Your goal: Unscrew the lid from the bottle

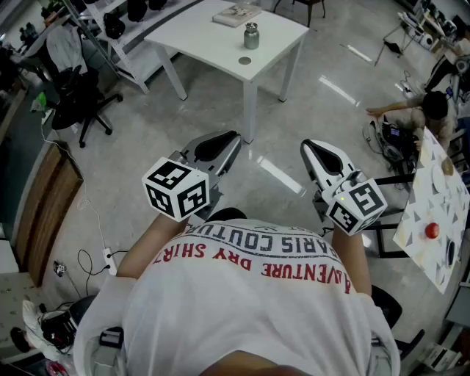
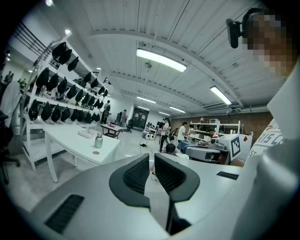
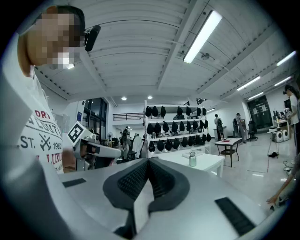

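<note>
White shirt [image 1: 250, 294] with red lettering fills the bottom of the head view, closest to the lens. Both forearms reach forward from it.

Left gripper [image 1: 217, 145]: held over bare floor [image 1: 147, 191], marker cube [image 1: 178, 189] at its rear. In the left gripper view the gripper [image 2: 151, 158] has its jaws nearly together, with only a thin slit between the pads. Nothing between them.

Right gripper [image 1: 327, 156]: also over the floor, level with the left one and apart from it. In the right gripper view the gripper [image 3: 148, 161] has its pads meeting at the tips. Nothing held.

Bottle [image 1: 251, 35]: metal, upright on the white desk [image 1: 205, 40], near the desk corner facing the person. Well apart from both grippers, untouched. Seen also in the left gripper view [image 2: 98, 139] and the right gripper view [image 3: 192, 159].

Small round disc [image 1: 244, 60] lies flat on the desk just in front of the bottle. Cannot tell what it is.

Book [image 1: 236, 15] lies flat farther back on the same desk.

Surroundings: black office chair [image 1: 81, 103] to the left, and a rack [image 3: 176, 126] with rows of dark items behind the desk. A person [image 1: 418, 110] sits low on the floor at far right.
</note>
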Available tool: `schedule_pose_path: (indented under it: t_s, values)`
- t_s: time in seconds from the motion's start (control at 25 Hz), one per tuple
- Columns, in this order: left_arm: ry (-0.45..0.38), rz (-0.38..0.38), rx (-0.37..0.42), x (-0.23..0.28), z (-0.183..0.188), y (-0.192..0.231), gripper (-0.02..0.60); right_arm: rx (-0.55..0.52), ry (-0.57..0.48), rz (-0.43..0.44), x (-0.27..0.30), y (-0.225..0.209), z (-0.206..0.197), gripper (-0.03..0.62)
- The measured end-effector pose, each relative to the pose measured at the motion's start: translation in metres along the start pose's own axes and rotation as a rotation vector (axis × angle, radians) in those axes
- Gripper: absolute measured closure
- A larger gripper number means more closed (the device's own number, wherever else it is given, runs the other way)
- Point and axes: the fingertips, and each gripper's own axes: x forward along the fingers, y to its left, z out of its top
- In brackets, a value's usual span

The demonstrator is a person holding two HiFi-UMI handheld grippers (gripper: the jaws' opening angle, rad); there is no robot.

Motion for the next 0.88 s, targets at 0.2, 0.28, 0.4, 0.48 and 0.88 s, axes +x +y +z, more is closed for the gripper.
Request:
schedule_pose_path:
  t_s: [0.2, 0.28, 0.4, 0.48, 0.88]
  values:
    - [-0.021, 0.004, 0.018, -0.002, 0.009, -0.001, 0.526, -0.011, -0.002, 0.009, 0.001, 0.001, 0.006, 0.571]
    - [-0.021, 0.008, 0.024, -0.001, 0.007, -0.001, 0.526, -0.009, 0.001, 0.015, 0.000, 0.000, 0.005, 0.571]
    - [-0.021, 0.002, 0.038, 0.000, 0.005, -0.001, 0.526, 0.009, 0.026, 0.004, 0.002, -0.004, 0.001, 0.571]
    - [-0.018, -0.006, 0.055, 0.001, 0.004, 0.001, 0.526, 0.037, 0.034, -0.009, 0.006, -0.007, -0.003, 0.569]
    - [0.005, 0.000, 0.063, 0.026, -0.007, 0.040, 0.525, 0.101, 0.050, -0.022, 0.035, -0.035, -0.019, 0.555]
